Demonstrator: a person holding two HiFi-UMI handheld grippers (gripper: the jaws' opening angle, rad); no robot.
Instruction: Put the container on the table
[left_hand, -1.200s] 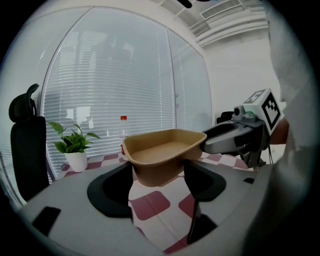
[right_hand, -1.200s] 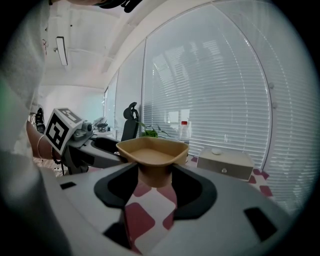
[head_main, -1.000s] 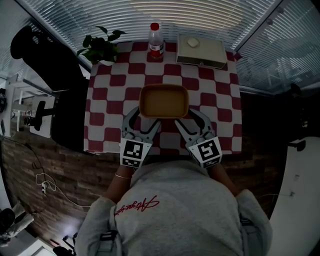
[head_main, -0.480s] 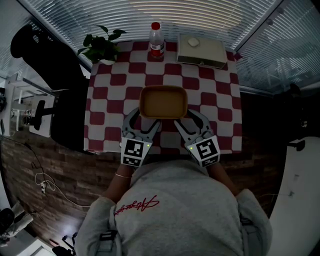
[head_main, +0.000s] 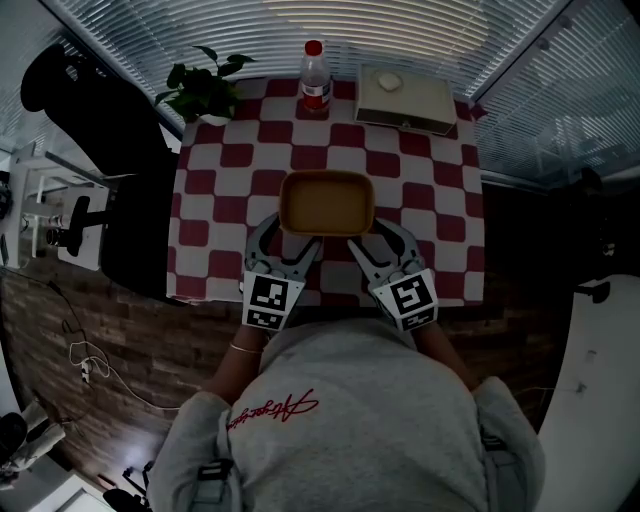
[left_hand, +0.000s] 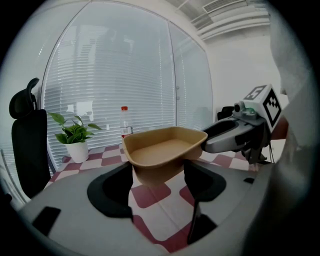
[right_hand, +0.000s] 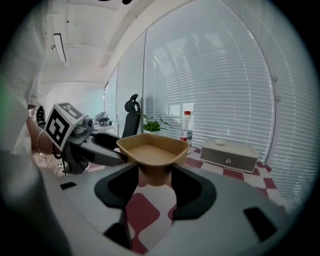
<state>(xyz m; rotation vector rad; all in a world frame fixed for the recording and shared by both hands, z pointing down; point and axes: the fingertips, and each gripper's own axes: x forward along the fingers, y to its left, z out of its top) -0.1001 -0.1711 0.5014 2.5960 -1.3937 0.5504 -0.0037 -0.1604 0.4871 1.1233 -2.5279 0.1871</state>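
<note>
A tan, shallow container (head_main: 327, 203) with rounded corners hangs over the near middle of the red-and-white checked table (head_main: 425, 185). My left gripper (head_main: 288, 236) is shut on its near left corner, and my right gripper (head_main: 377, 236) on its near right corner. In the left gripper view the container (left_hand: 165, 150) sits wedged between the black jaws, clear of the cloth below, with the right gripper (left_hand: 235, 137) reaching in from the side. The right gripper view shows the container (right_hand: 152, 150) pinched the same way, and the left gripper (right_hand: 85, 145) beside it.
At the table's far edge stand a potted plant (head_main: 205, 90), a red-capped bottle (head_main: 314, 80) and a flat white box (head_main: 405, 98). A black office chair (head_main: 90, 110) stands left of the table. Window blinds run behind it.
</note>
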